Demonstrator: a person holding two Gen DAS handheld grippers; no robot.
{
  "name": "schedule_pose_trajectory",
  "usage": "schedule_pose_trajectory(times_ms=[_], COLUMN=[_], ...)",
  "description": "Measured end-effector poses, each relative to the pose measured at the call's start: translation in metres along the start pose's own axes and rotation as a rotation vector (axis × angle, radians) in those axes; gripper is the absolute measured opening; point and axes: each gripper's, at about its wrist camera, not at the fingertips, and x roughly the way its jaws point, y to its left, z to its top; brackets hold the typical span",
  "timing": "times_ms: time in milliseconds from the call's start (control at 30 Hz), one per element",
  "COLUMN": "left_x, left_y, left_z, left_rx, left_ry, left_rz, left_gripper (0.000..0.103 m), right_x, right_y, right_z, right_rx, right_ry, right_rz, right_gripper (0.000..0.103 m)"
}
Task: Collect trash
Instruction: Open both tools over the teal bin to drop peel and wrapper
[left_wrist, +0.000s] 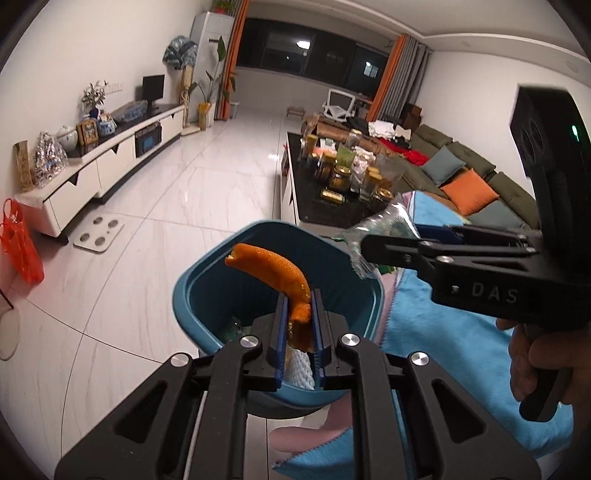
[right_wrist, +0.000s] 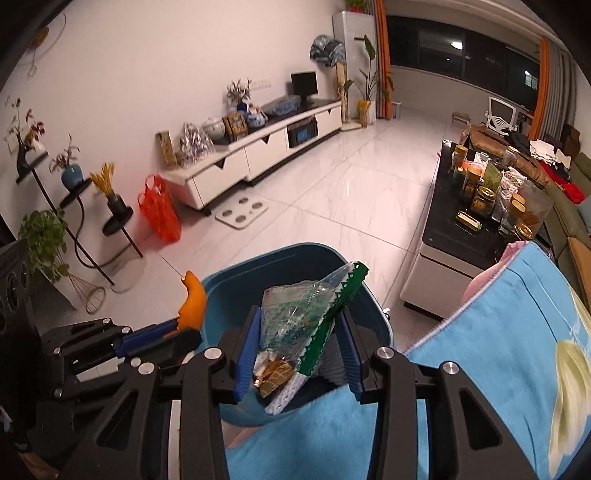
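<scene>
Left wrist view: left gripper (left_wrist: 299, 325) jaws clamp orange peel (left_wrist: 273, 269) over blue bin (left_wrist: 192, 291); right gripper (right_wrist: 299, 343) jaws grip plastic wrapper (right_wrist: 306, 306) above it. Neither dropped yet; some trash already inside.

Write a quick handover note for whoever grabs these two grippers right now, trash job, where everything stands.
Left gripper: shut on the orange peel, held over the blue bin.
Right gripper: shut on the clear and green wrapper, also over the bin's opening.
Bin: on the floor beside the blue blanket; some scraps already lie inside.
Done: both pieces picked up and brought to the bin.
Left: open both grippers to drop them in, then look for more trash.
</scene>
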Motion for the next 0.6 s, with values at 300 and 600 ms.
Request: schedule_pose_trajectory(times_ms=[300,600], left_x=[0.068,0.101], left_y=[0.008,0.004], left_z=[-0.004,-0.012], left_rx=[-0.012,0.019], left_ry=[0.091,0.136], left_rz=[-0.012,0.027], left_gripper=[0.012,0.014], right_x=[0.047,0.074], right_y=[0.000,0.002], right_z=[0.007,0.015], right_rx=[-0.026,-0.036], right_ry=[0.118,0.191], right_rz=[-0.030,-0.045], right_gripper=[0.038,0.043])
